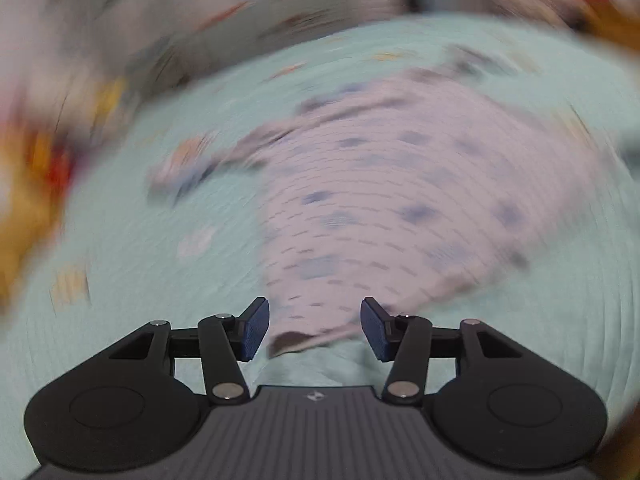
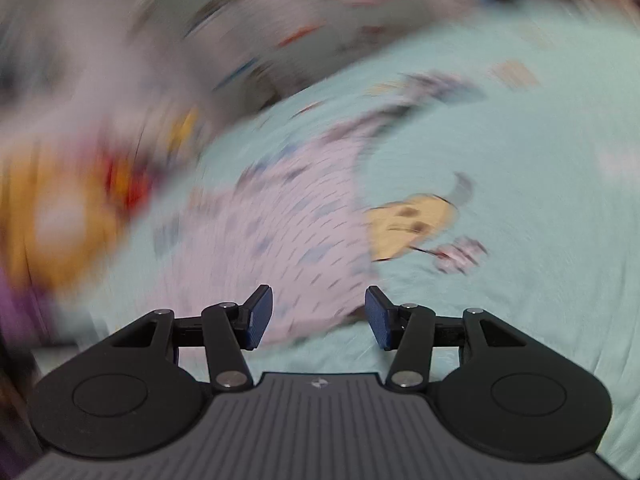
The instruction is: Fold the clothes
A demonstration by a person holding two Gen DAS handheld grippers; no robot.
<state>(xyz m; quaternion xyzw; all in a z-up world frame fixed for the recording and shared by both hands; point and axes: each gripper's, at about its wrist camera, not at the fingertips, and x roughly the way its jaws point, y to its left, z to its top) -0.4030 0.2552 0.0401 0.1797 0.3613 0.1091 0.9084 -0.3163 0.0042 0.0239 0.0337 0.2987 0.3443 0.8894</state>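
Observation:
A pale pink garment (image 1: 384, 200) with small blue and dark prints lies spread on the mint-green bedsheet (image 1: 140, 240), blurred by motion. My left gripper (image 1: 315, 328) hovers over the garment's near edge, its blue pads apart and nothing pressed between them. In the right wrist view the same pink garment (image 2: 288, 232) lies left of centre, and my right gripper (image 2: 319, 317) stands open above its near right corner, holding nothing.
A yellow cartoon print (image 2: 412, 224) marks the bedsheet (image 2: 520, 200) right of the garment. An orange and red plush shape (image 2: 60, 216) sits at the left. Patterned white bedding (image 1: 240, 20) lies at the far side.

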